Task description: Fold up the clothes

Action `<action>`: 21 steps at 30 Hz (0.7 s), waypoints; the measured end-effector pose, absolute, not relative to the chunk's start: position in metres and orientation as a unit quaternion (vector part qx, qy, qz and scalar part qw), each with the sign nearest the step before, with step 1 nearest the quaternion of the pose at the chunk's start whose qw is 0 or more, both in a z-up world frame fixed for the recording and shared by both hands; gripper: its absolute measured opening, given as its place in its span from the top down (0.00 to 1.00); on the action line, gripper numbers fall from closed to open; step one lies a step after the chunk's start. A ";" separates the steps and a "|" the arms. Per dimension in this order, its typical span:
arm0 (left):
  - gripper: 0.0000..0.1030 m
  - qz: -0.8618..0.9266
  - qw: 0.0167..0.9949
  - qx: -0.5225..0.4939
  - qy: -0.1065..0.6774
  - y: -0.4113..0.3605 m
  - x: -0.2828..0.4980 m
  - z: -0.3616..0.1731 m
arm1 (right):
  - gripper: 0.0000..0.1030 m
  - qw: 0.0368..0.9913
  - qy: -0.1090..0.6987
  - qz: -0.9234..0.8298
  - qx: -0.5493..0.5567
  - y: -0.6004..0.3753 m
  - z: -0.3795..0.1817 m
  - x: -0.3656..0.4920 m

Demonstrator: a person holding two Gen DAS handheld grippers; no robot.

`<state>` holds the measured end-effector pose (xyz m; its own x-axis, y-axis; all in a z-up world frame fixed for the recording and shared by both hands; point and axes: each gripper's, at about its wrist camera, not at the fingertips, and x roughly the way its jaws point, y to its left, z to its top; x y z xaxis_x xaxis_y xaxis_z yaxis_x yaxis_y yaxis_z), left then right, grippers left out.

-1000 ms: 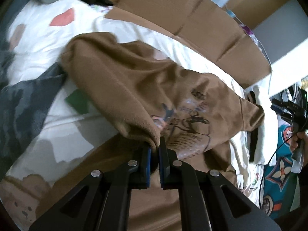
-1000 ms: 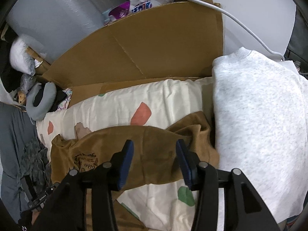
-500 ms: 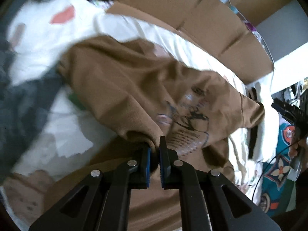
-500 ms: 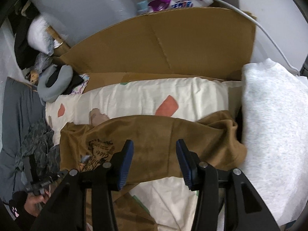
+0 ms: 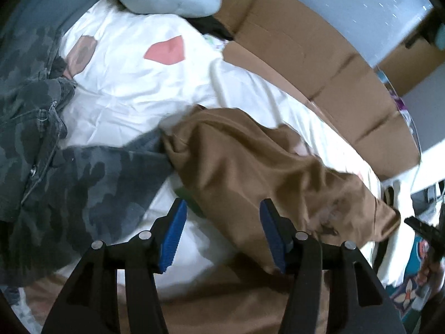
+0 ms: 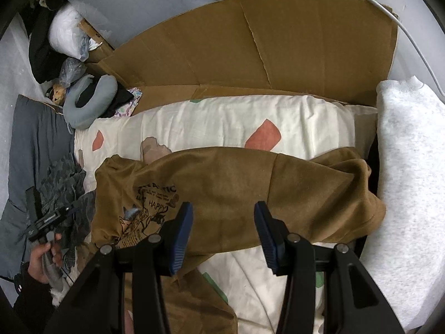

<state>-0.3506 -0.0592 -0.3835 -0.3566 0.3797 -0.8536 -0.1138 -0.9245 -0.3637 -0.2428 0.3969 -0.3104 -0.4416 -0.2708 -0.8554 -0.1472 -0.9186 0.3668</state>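
Bed (image 6: pixel 222 119), cream sheet with coloured patches, backed by cardboard (image 6: pixel 264 44) along its far edge. Brown sweatshirt (image 6: pixel 236 192) lies folded lengthwise across the bed's middle, printed side up. Grey-white sweatshirt (image 6: pixel 411 167) occupies the right edge; camouflage garment (image 5: pixel 55 167) the left edge. Left hand-held gripper (image 5: pixel 221 233): jaws opening, pads clear of the brown fabric between them. Right hand-held gripper (image 6: pixel 224 231): jaws apart, gripping nothing, above the sweatshirt.

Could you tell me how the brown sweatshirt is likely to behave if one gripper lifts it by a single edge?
The brown sweatshirt would probably go limp and drape, since it already lies in soft folds and bunches. It looks fairly thick, so likely heavier than a thin tee. Its fuzzy surface suggests the right gripper pads should hold without slipping.
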 end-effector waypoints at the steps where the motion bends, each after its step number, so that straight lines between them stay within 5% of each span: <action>1: 0.46 0.816 0.146 -0.545 -0.125 -0.062 -0.355 -0.388 | 0.58 0.037 -0.199 -0.825 0.528 0.397 -0.311 -0.243; 21: 0.47 0.825 0.108 -0.554 0.023 -0.053 -0.407 -0.442 | 0.58 0.037 -0.193 -0.812 0.550 0.397 -0.334 -0.254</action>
<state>-0.4066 -0.0527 -0.4416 -0.3624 0.1525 -0.9194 -0.2030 -0.9758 -0.0818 -0.2544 0.3970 -0.3337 -0.3915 -0.2722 -0.8790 -0.1521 -0.9230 0.3535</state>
